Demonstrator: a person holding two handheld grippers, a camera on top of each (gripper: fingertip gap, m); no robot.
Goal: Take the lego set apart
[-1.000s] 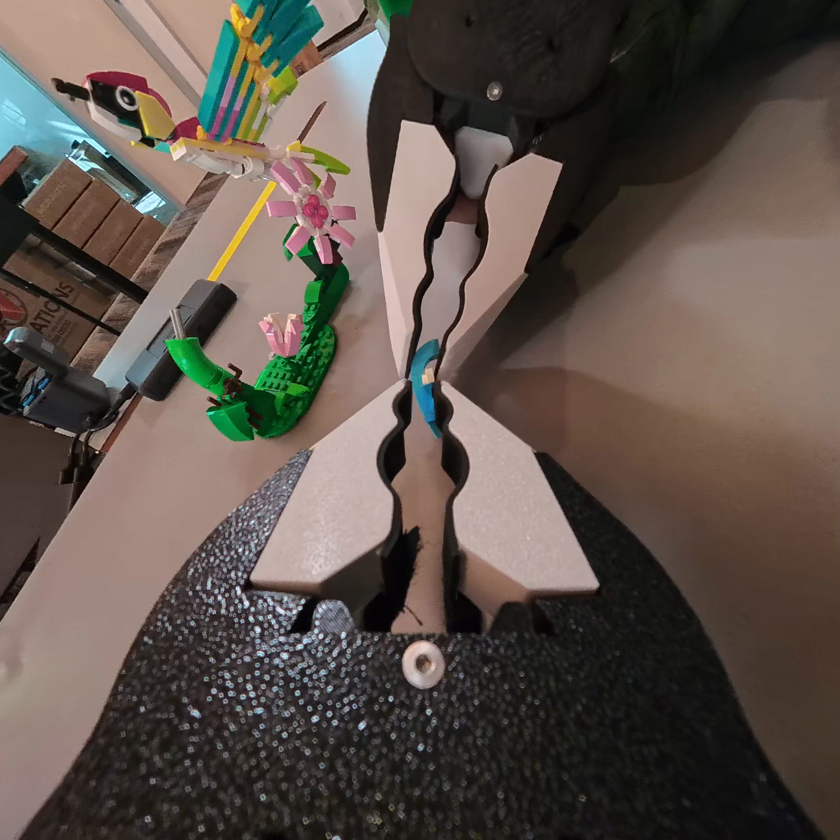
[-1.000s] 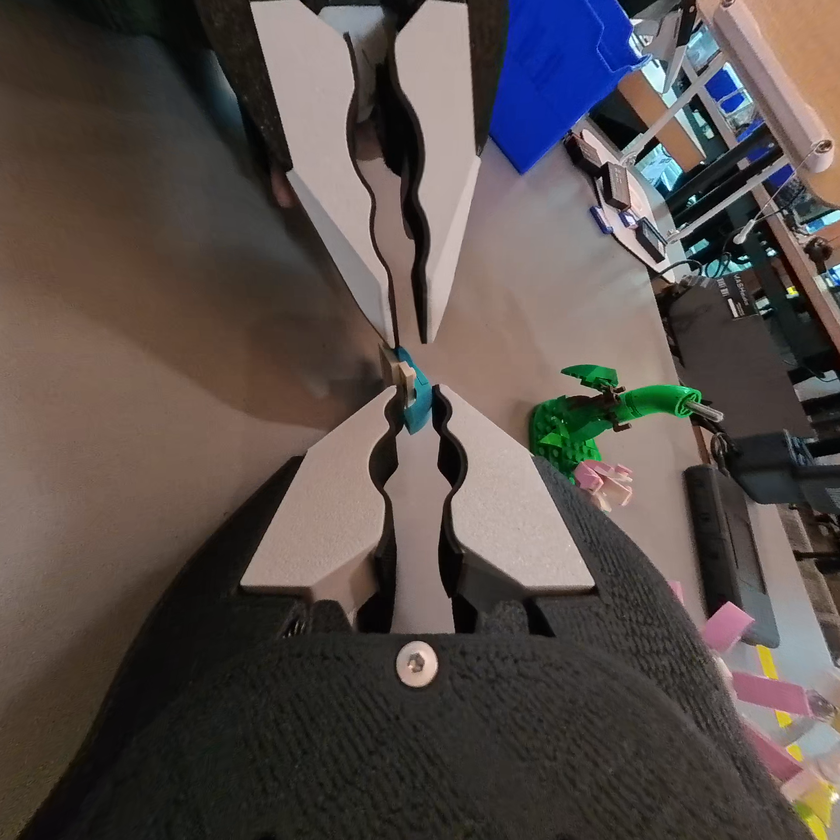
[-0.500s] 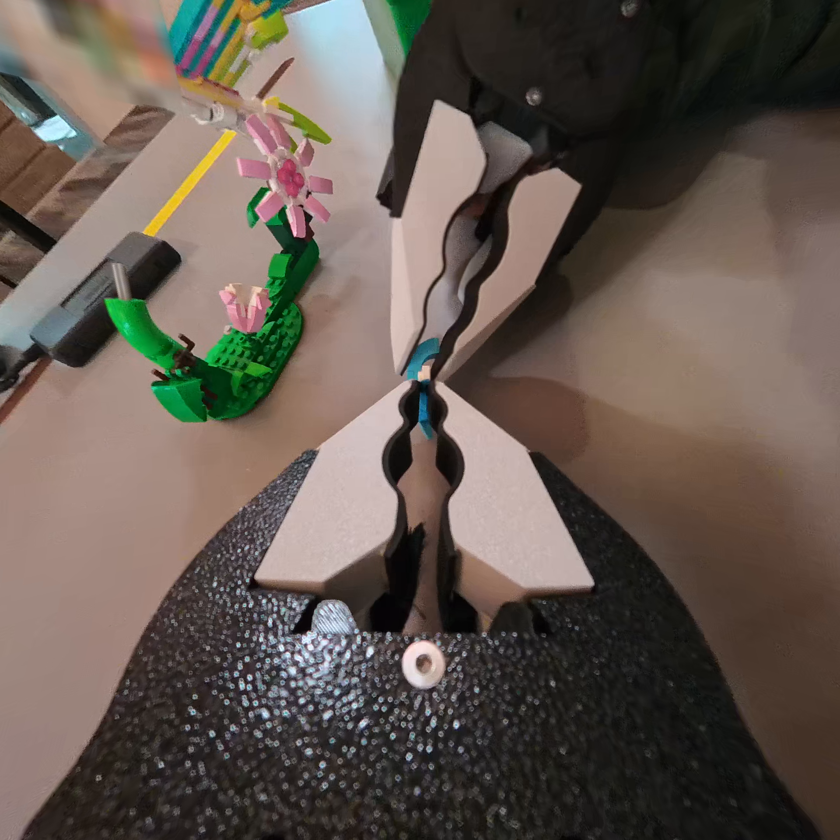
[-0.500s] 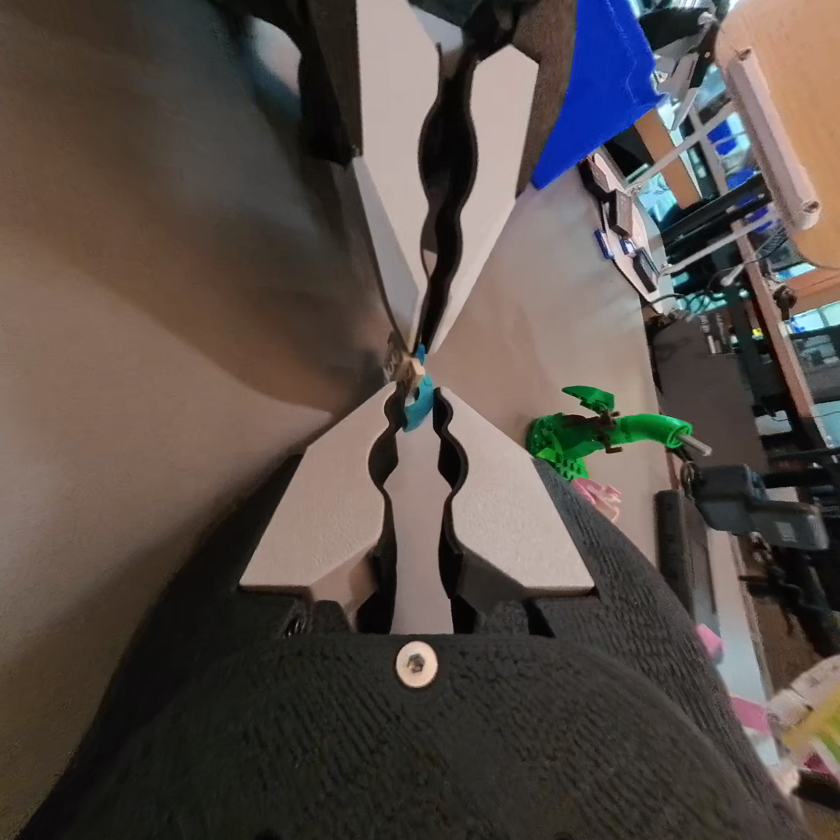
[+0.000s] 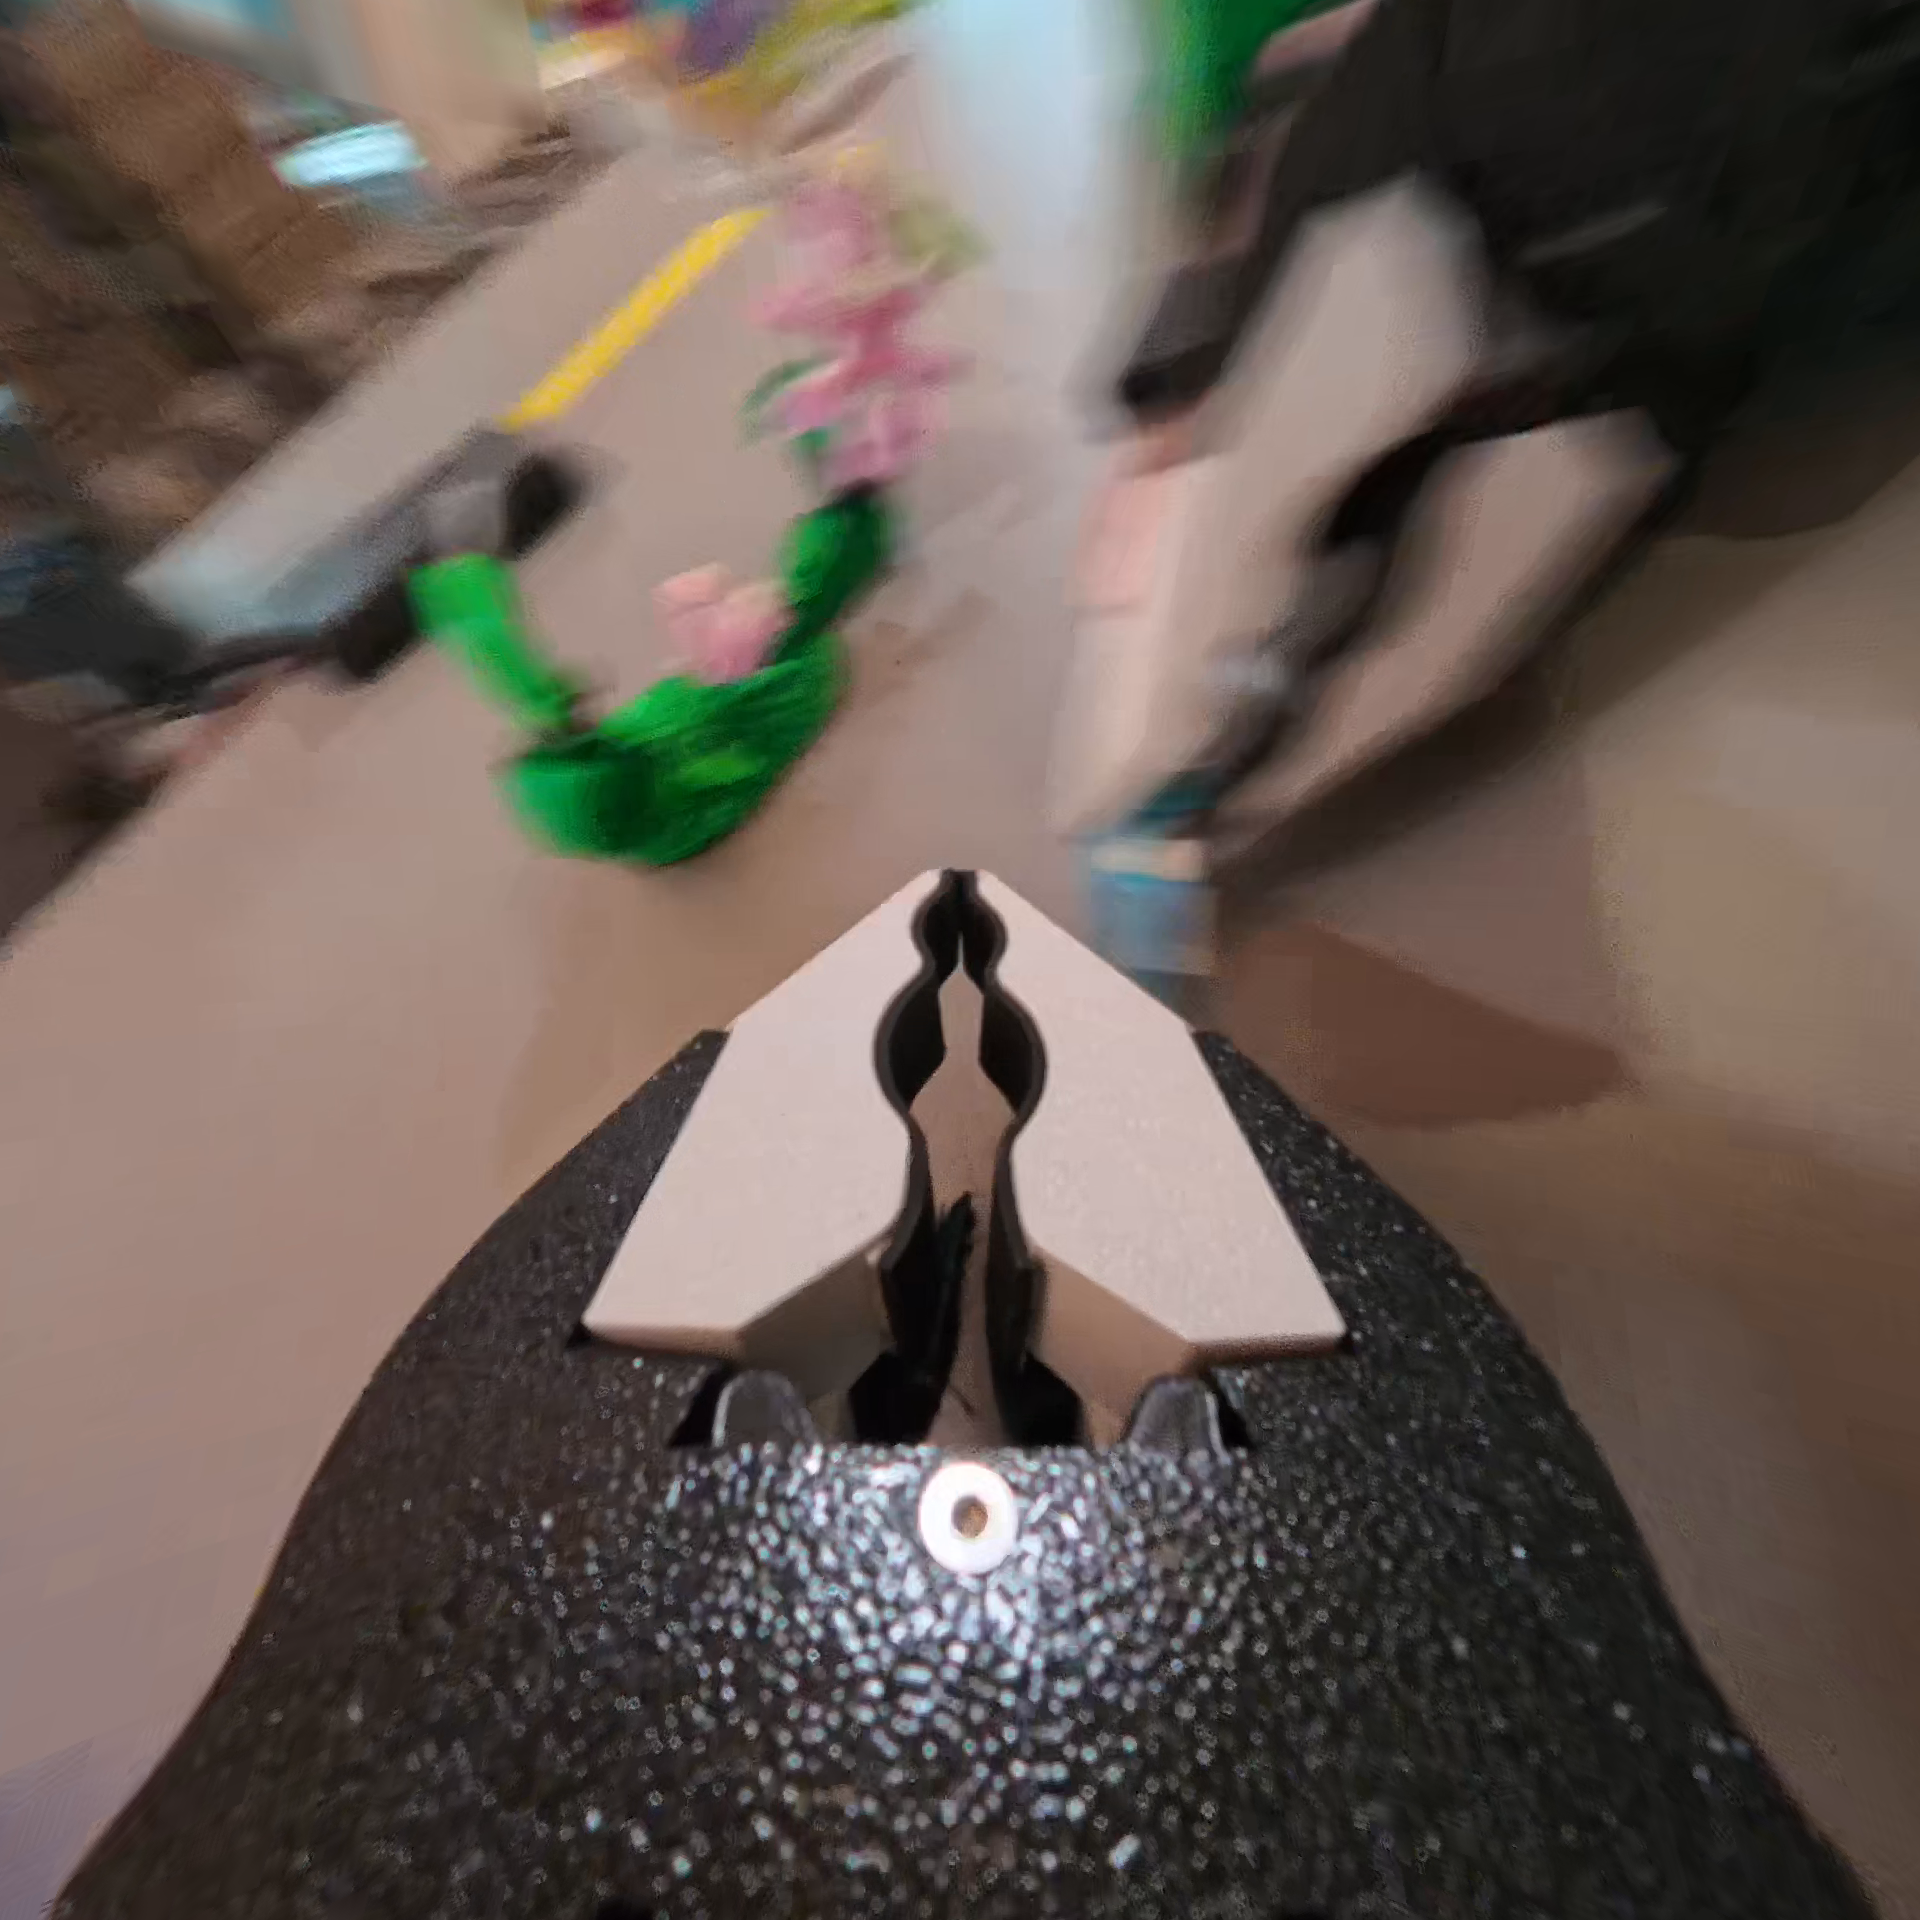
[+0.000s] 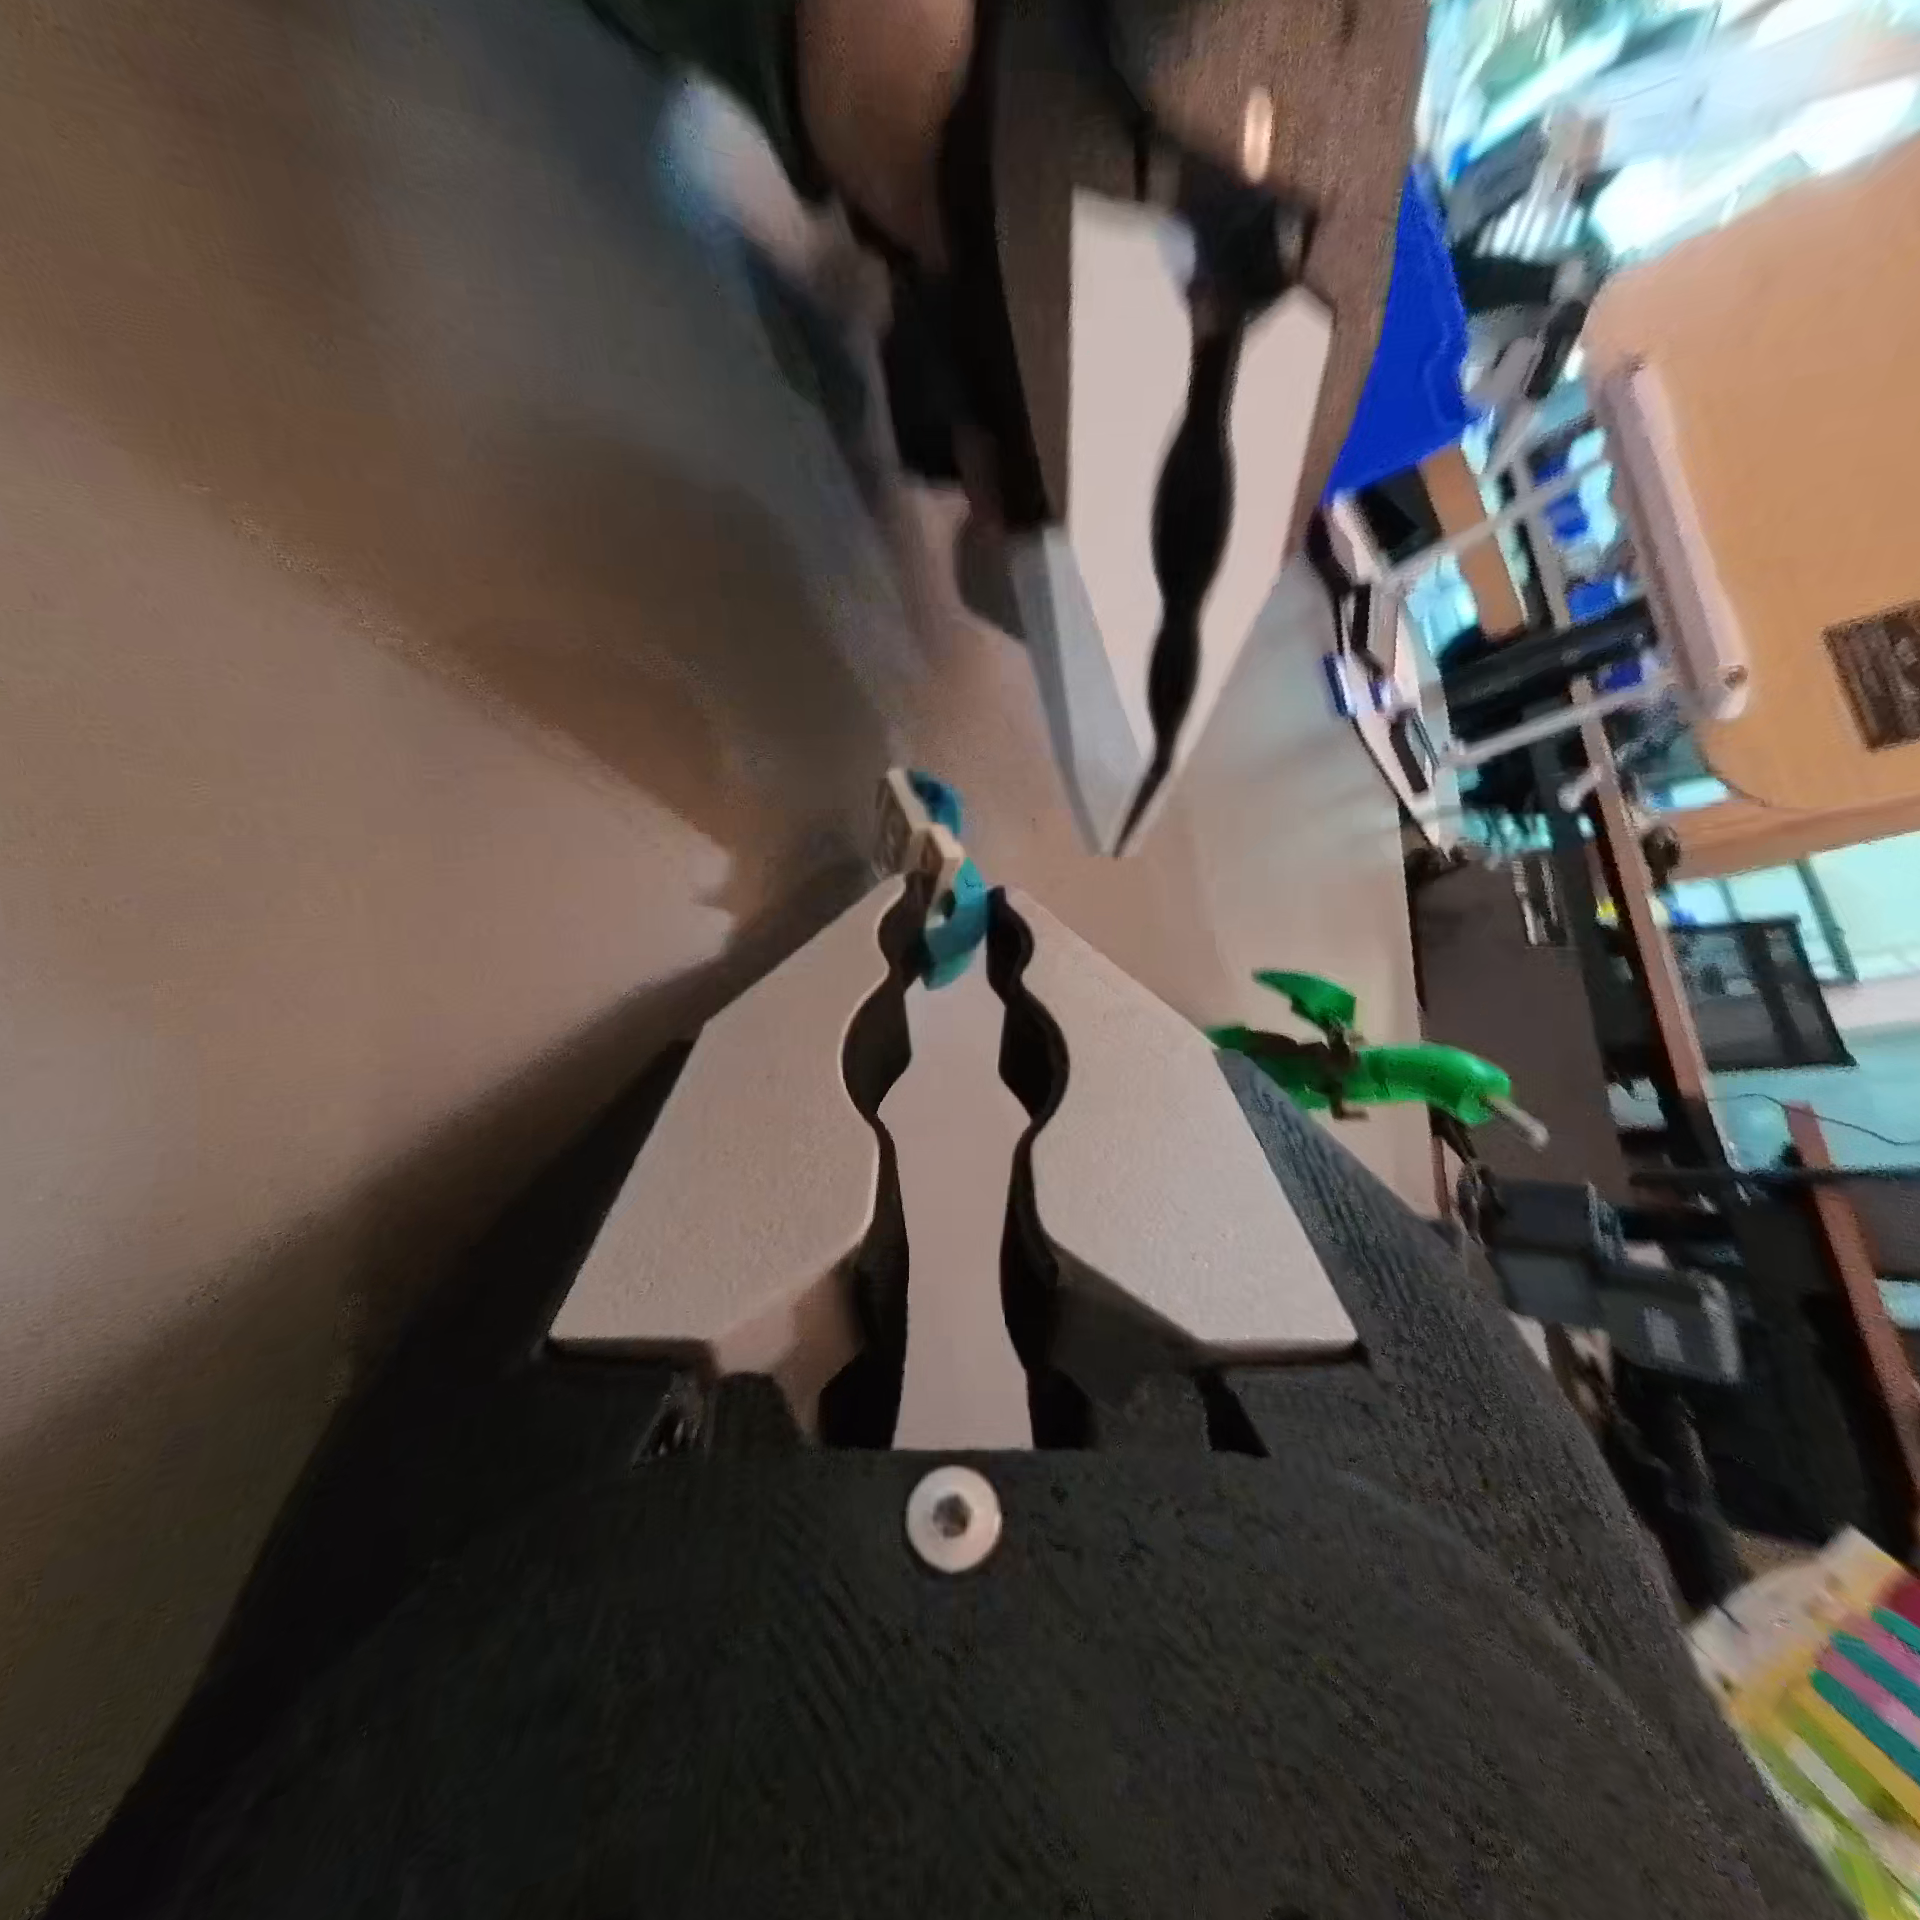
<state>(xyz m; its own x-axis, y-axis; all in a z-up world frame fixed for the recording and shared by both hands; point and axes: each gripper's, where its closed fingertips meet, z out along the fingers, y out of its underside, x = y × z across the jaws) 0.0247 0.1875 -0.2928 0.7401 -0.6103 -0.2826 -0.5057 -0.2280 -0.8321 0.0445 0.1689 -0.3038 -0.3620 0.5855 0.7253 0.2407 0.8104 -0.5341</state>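
Beige surface (image 6: 312, 935) fills both views, the green lego plant base (image 5: 675, 758) resting at its left. Left tongs (image 5: 958, 878) are pinched together, empty. Right tongs (image 6: 940, 914) grip the small teal-and-white lego piece (image 6: 935, 883), which pokes past their tips, just beside the left tongs.

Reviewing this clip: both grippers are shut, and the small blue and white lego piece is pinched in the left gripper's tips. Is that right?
Not quite. The blue and white lego piece is pinched in the right gripper, as the right wrist view shows. The left gripper is shut too, but its tips hold nothing in the left wrist view.
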